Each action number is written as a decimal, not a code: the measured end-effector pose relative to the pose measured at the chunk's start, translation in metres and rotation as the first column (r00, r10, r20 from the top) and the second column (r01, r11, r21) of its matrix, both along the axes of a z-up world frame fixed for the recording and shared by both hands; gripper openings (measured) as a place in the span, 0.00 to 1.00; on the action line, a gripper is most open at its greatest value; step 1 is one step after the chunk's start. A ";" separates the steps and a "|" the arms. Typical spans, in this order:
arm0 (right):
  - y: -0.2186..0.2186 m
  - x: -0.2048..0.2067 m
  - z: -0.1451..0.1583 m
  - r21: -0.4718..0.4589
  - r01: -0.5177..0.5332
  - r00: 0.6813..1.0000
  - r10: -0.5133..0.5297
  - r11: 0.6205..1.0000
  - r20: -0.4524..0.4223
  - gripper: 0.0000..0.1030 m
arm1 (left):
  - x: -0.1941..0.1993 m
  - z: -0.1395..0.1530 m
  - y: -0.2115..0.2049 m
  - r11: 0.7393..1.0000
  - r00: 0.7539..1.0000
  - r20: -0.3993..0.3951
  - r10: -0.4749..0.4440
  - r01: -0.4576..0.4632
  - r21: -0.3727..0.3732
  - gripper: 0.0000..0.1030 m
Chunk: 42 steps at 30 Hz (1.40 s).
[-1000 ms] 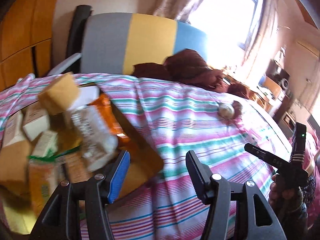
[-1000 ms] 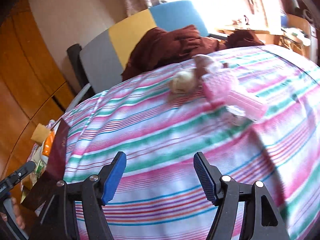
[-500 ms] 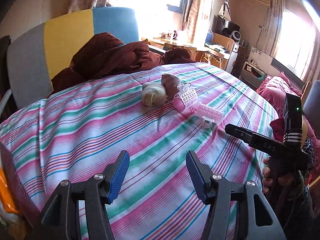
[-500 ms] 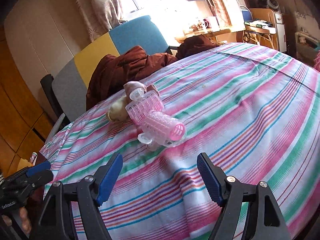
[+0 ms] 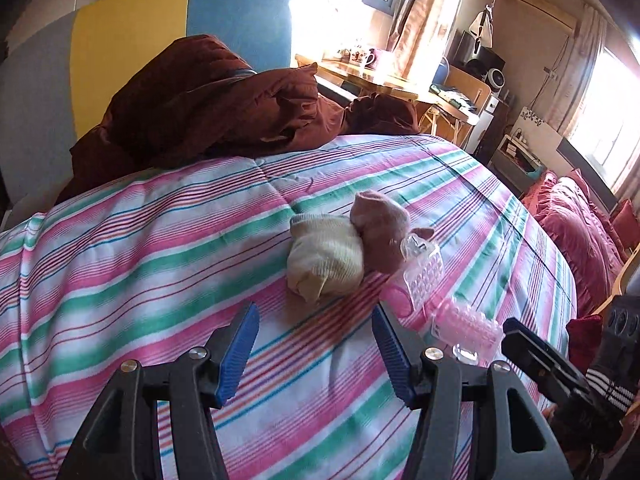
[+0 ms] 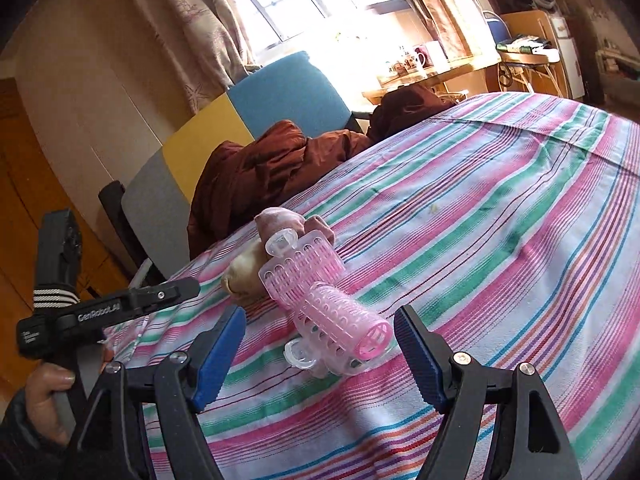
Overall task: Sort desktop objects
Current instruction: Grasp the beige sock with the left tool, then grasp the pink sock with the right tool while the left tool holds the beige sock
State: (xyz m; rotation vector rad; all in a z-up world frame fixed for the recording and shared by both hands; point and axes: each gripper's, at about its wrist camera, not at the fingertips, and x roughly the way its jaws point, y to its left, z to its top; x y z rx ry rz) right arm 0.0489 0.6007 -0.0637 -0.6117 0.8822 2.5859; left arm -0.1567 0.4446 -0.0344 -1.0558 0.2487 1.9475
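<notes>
Two rolled socks lie together mid-table on the striped cloth: a cream sock ball [image 5: 326,258] [image 6: 244,272] and a dusty-pink sock ball [image 5: 380,228] [image 6: 276,220]. Beside them are two pink hair rollers with clear clips, the far roller [image 5: 424,272] [image 6: 304,268] and the near roller [image 5: 468,326] [image 6: 344,320]. My left gripper [image 5: 315,312] is open and empty, just short of the cream sock. My right gripper [image 6: 320,312] is open, its jaws standing either side of the near roller without touching it.
A brown garment [image 5: 208,96] is heaped at the table's far edge against a grey, yellow and blue chair [image 5: 132,36]. The cloth [image 5: 120,240] falls away at the right, above red bedding [image 5: 576,216]. A hand [image 6: 44,392] holds the left gripper.
The left view swung right, off a tray of snack packs and onto the socks and rollers. The right gripper closed in until the near roller sits between its open jaws.
</notes>
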 end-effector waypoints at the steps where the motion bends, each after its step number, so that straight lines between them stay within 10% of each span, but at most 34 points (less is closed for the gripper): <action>1: 0.003 0.001 -0.003 -0.020 -0.002 1.000 0.002 1.000 -0.010 0.75 | -0.004 -0.001 0.007 1.000 1.000 -0.001 -0.001 0.001 0.002 0.58; 16: 0.014 0.001 -0.019 -0.128 -0.023 0.999 0.017 0.992 -0.050 0.78 | -0.032 -0.038 0.050 1.000 0.994 0.107 -0.026 0.025 0.013 0.55; 27: 0.014 -0.003 -0.020 -0.123 -0.018 1.000 0.016 0.992 -0.022 0.78 | 0.006 -0.034 -0.052 0.993 0.987 0.118 0.107 -0.112 0.036 0.53; 42: 0.011 -0.012 -0.018 -0.090 -0.015 0.998 0.021 0.996 0.059 0.79 | 0.101 -0.032 -0.168 0.989 0.985 -0.116 0.130 -0.121 0.084 0.54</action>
